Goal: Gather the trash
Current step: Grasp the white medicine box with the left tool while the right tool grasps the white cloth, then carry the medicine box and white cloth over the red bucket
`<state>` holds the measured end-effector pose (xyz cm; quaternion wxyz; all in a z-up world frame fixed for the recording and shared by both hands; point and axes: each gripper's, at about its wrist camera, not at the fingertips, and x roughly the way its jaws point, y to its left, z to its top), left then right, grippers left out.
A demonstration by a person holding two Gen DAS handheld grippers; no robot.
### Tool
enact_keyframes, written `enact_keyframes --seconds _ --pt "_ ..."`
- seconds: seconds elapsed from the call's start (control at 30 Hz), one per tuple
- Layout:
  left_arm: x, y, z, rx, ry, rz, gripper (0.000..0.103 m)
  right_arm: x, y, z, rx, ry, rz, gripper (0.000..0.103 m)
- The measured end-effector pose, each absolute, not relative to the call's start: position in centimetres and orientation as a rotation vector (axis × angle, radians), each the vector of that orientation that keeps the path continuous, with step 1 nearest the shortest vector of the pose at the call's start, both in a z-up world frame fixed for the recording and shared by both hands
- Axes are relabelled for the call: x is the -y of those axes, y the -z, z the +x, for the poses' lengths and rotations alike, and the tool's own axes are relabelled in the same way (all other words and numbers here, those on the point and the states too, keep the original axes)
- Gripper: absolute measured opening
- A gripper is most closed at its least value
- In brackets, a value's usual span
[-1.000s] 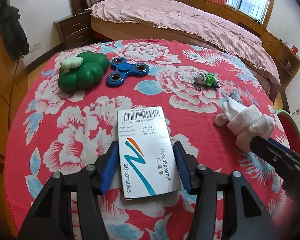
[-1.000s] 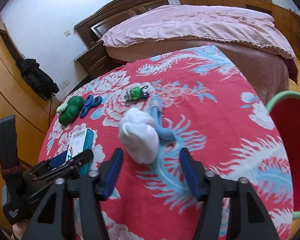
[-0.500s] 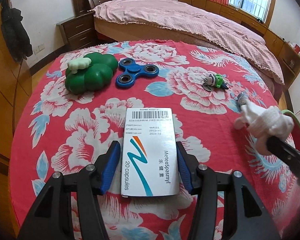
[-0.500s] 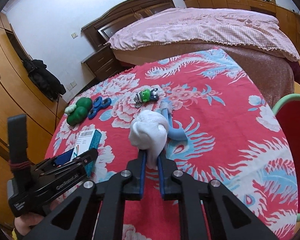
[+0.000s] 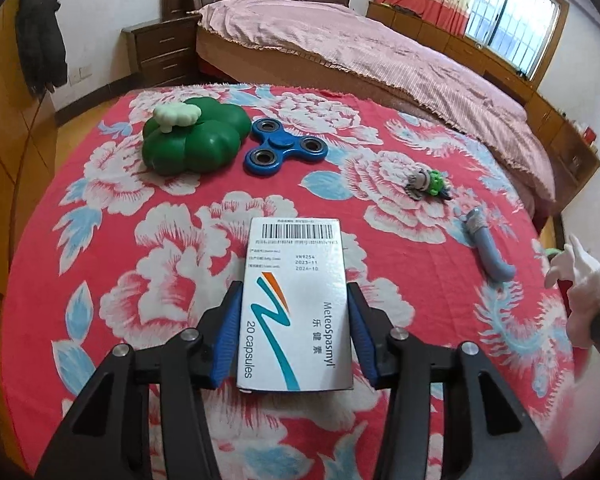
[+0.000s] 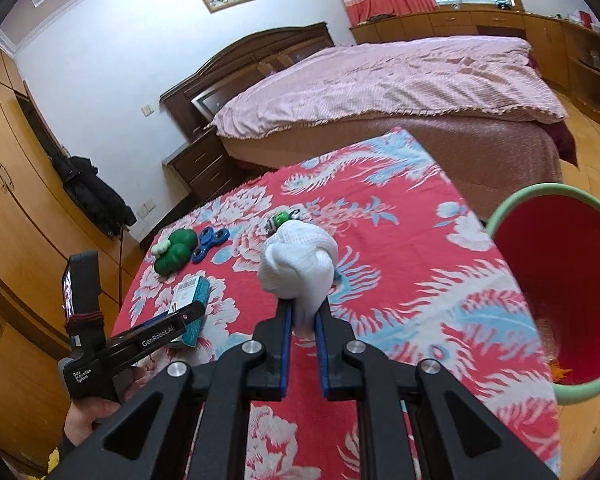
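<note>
You are pinching the white tissue wad in the right hand-held gripper while the left hand-held gripper is closing around the medicine box; be squaring its pads on the box's long edges before lifting toward the red bin at far right.

Home bedroom: bed with pink cover, dark wooden headboard, nightstand, curtained window, wardrobe.

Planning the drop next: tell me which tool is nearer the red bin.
Right. The right tool, clamped on the white wad, sits just beside the bin. The left tool is across the table, its jaws closing around the box.
</note>
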<state>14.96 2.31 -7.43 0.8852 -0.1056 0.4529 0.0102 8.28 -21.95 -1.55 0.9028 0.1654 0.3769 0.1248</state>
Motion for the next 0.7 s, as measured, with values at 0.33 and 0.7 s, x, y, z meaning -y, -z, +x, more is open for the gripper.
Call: enact_keyframes --seconds 0.33,0.7 --pt "1.1 3.2 11.5 -0.870 0.129 -0.182 0.051 24.5 0.1 5.0 -0.727 -0.199 0.380 0.012" --pt "8.1 -0.7 10.0 -0.856 0.370 -0.144 0.051 28.8 -1.7 1.5 -0.640 -0.101 0.411 0.012"
